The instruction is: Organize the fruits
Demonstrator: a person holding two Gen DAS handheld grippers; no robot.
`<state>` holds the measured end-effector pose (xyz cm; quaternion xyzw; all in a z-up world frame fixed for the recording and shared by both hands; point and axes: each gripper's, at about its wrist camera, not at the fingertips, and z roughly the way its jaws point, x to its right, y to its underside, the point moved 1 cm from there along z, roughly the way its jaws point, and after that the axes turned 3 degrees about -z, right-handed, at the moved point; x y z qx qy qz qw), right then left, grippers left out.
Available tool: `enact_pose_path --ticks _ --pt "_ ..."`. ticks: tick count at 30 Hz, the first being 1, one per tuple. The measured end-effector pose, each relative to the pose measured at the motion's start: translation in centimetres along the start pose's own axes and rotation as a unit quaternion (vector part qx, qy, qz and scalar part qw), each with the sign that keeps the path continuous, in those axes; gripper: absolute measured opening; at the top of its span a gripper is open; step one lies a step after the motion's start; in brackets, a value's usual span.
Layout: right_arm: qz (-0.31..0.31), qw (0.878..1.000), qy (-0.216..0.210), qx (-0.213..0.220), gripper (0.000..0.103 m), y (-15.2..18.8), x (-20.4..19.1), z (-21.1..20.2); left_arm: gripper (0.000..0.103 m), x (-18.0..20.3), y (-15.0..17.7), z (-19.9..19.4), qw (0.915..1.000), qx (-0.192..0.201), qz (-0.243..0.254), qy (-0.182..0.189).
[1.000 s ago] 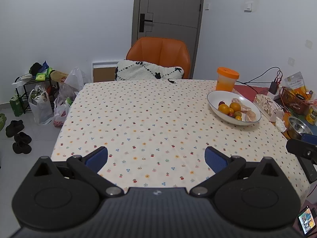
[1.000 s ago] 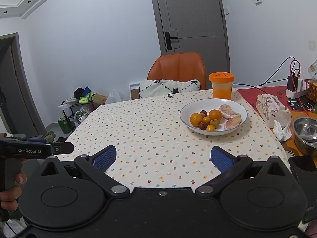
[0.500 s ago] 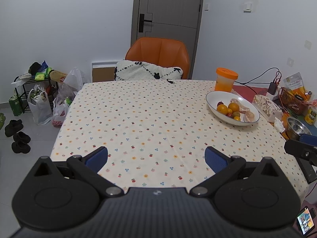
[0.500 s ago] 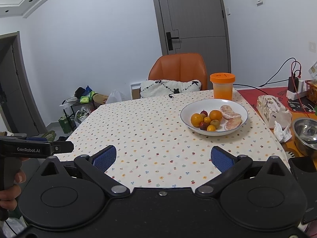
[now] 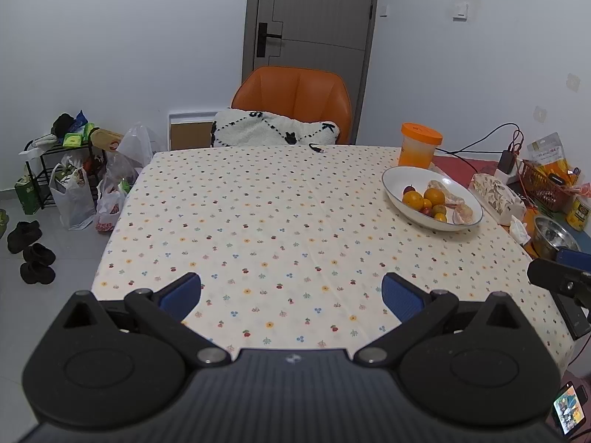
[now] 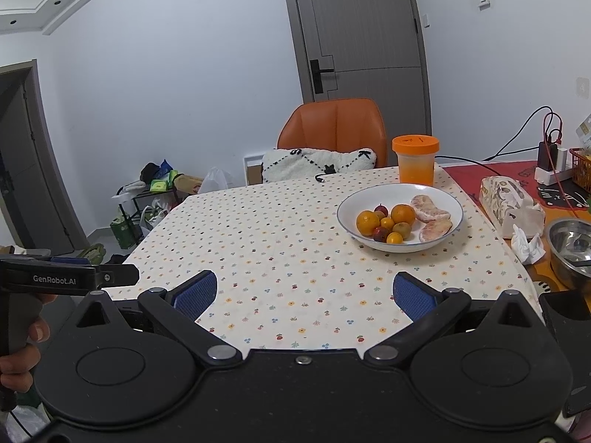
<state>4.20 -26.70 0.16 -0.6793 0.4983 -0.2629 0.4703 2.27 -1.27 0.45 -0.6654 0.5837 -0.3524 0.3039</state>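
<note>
A white bowl (image 6: 452, 199) (image 5: 399, 176) stands on the right side of the floral tablecloth (image 5: 280, 229). It holds oranges (image 6: 368, 222), small yellow and dark red fruits (image 6: 380, 234), and two peeled pomelo pieces (image 6: 430, 212). My left gripper (image 5: 291, 295) hovers open over the near table edge, far left of the bowl, with nothing between its blue pads. My right gripper (image 6: 304, 295) is open too, empty, short of the bowl. A hand holds the left gripper's handle (image 6: 18, 317) at the left of the right wrist view.
An orange-lidded jar (image 6: 414, 160) stands behind the bowl. To the right lie a tissue pack (image 6: 509, 205), a steel bowl (image 6: 570, 243), cables and a basket. An orange chair (image 5: 295, 103) with a cushion is at the far end. Bags and shoes sit on the floor at left.
Both grippers have drifted slightly, so the bowl sits a little differently in each view. Both stay open, and nothing on the table has moved.
</note>
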Motion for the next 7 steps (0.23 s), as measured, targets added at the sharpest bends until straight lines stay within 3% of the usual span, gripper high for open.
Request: enact_pose_path --ticks 7 --pt "0.001 1.0 0.002 -0.002 0.103 0.0 0.04 0.17 0.103 -0.01 0.02 0.16 1.0 -0.003 0.0 0.003"
